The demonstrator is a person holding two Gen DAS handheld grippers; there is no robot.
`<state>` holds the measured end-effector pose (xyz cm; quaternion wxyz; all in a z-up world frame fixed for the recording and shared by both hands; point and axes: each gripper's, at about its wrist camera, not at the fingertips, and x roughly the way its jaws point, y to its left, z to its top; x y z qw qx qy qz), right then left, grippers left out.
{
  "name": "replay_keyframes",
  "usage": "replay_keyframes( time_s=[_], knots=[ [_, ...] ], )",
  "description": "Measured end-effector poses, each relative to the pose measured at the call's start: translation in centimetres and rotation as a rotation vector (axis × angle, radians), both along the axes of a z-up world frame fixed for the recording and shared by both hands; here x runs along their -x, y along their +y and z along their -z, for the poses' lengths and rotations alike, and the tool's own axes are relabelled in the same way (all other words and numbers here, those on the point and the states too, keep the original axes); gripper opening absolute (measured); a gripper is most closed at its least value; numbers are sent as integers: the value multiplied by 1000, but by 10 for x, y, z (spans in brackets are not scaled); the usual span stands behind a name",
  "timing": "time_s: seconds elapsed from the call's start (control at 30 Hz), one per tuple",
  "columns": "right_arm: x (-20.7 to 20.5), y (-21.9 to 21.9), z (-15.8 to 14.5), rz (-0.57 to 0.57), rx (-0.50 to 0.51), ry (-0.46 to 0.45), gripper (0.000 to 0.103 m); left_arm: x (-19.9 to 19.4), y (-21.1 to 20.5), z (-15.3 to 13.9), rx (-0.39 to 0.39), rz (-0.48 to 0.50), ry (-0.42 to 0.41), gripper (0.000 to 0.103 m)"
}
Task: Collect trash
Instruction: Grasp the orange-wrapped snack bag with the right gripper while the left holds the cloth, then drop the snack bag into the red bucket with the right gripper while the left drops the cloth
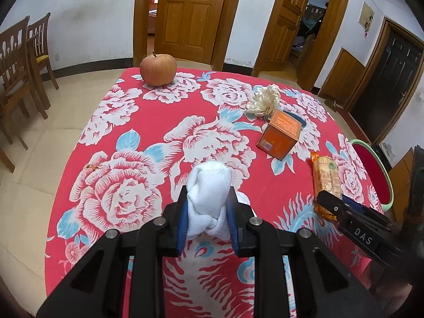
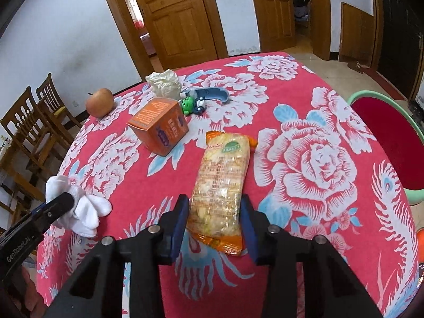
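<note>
Your left tongs [image 1: 206,212] are clenched on a white cloth bundle [image 1: 209,185], which looks like a knotted sock or rag. It is soft and light, so it will squash and hang; the grip around its thick middle, just above the knot, seems safe. The loose end still touches the flowered surface [image 1: 119,132].

More to the right, your right tongs [image 2: 214,217] stand around the near end of the snack packet [image 2: 222,182], which lies flat on the surface, long side pointing away from you. The blue pads sit against both of its long edges, but I cannot tell if they already press. The packet is thin plastic film, light and probably slippery, and the biscuits inside look brittle. I judge it better to hold across the filled body, not the flat orange seam, and to squeeze gently.

The crumpled paper [image 2: 164,83] and the orange box [image 2: 159,129] wait farther back; both look light and easy to crush.
</note>
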<state>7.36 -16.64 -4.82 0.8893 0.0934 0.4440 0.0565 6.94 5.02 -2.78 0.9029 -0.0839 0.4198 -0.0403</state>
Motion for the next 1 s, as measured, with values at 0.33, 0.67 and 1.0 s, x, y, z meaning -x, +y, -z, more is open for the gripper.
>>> replay_keyframes(
  time_s=[0.33, 0.67, 1.0],
  knots=[
    [18, -11, -11, -4, -25, -25, 39, 9, -11, -9, 6, 18, -18, 25],
    [42, -39, -44, 23, -54, -109, 39, 21, -37, -26, -2, 45, -53, 25],
    [53, -80, -63, 74, -66, -153, 39, 16, -75, -39, -3, 99, -68, 25]
  ],
)
